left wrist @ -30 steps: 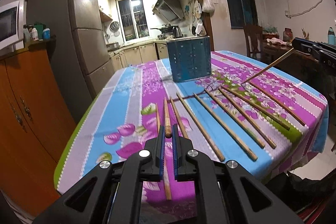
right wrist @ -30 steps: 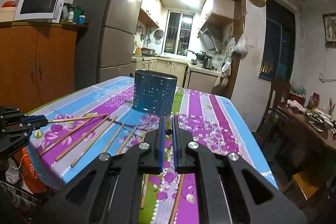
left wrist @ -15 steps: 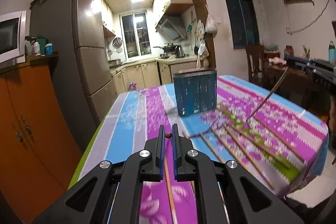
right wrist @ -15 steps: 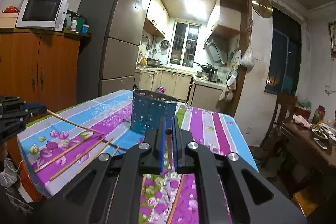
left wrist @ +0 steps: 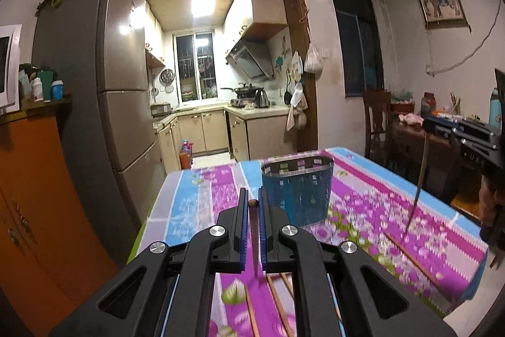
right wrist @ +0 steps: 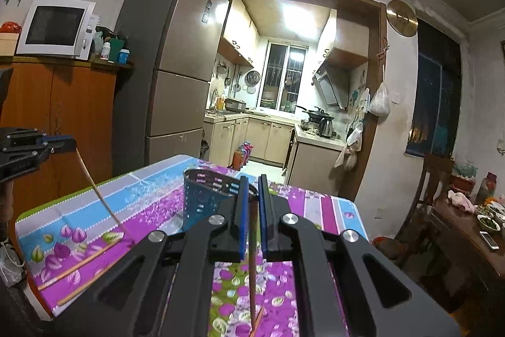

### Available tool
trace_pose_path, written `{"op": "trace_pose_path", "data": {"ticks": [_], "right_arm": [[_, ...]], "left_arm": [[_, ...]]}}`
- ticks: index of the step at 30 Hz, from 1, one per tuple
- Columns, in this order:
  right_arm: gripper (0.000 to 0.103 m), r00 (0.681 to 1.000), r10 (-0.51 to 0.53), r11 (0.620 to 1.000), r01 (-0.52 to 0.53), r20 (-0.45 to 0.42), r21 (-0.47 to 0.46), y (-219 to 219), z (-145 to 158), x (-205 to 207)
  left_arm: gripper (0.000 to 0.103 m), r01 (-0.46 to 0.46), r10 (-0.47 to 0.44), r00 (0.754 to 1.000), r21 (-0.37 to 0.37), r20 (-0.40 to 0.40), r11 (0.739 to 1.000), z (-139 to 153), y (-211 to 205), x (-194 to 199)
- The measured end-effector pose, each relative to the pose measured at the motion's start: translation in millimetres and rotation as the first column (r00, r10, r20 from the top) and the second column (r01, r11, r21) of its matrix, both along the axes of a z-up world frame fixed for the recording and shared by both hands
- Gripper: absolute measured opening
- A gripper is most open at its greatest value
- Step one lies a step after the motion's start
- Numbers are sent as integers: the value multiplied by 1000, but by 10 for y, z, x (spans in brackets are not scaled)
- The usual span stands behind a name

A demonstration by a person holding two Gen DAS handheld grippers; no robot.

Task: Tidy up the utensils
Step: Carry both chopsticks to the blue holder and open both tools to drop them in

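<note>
My left gripper (left wrist: 252,204) is shut on a wooden chopstick (left wrist: 254,242), gripped near its top end; the rest hangs down toward the tablecloth. Just beyond it and to the right stands the blue perforated holder (left wrist: 296,195). My right gripper (right wrist: 252,188) is shut on another chopstick (right wrist: 252,273), which dangles steeply, its tip near the cloth. In the right wrist view the holder (right wrist: 202,198) sits just left of the fingers. Each view shows the other gripper at its edge, with its chopstick hanging. Loose chopsticks (left wrist: 410,255) (right wrist: 82,261) lie on the table.
The table (left wrist: 378,204) wears a floral striped cloth. A tall fridge (left wrist: 126,103) and an orange cabinet (left wrist: 38,195) stand close on the left. A wooden chair (right wrist: 432,188) and a cluttered side table (right wrist: 467,239) are on the right, and a kitchen doorway lies beyond.
Both grippers have risen and moved toward the holder, each lifting its chopstick off the table. The chopsticks now hang much more steeply than before.
</note>
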State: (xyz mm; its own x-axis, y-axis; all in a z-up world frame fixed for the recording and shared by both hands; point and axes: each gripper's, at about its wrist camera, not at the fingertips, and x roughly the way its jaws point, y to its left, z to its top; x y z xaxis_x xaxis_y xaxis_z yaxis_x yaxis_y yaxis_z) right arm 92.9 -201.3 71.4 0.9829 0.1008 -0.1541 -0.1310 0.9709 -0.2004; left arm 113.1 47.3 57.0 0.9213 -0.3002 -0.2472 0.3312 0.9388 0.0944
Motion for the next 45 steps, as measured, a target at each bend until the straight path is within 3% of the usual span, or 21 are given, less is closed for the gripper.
{"op": "trace_pose_path", "data": {"ticks": [9, 22, 28, 36, 40, 45], "right_arm": [[5, 1000, 11, 1000, -11, 3, 2, -29, 135, 163], [5, 998, 54, 997, -54, -16, 49, -37, 309, 329], [5, 995, 89, 993, -92, 42, 76, 0, 607, 474], [5, 980, 85, 983, -113, 182, 148, 25, 1165, 946], [5, 977, 60, 975, -102, 206, 200, 1, 1141, 1256], [5, 988, 37, 966, -75, 151, 249, 19, 816, 1650]], "left_arm": [[7, 44, -45, 999, -70, -3, 997, 239, 61, 182], [7, 101, -96, 994, -93, 55, 990, 513, -121, 293], [7, 143, -127, 984, -132, 128, 981, 884, -275, 484], [7, 144, -93, 953, -160, 290, 977, 1454, -690, 970], [7, 115, -63, 946, -147, 317, 982, 1401, -890, 1255], [7, 106, -62, 958, -145, 279, 984, 955, -1011, 1635]]}}
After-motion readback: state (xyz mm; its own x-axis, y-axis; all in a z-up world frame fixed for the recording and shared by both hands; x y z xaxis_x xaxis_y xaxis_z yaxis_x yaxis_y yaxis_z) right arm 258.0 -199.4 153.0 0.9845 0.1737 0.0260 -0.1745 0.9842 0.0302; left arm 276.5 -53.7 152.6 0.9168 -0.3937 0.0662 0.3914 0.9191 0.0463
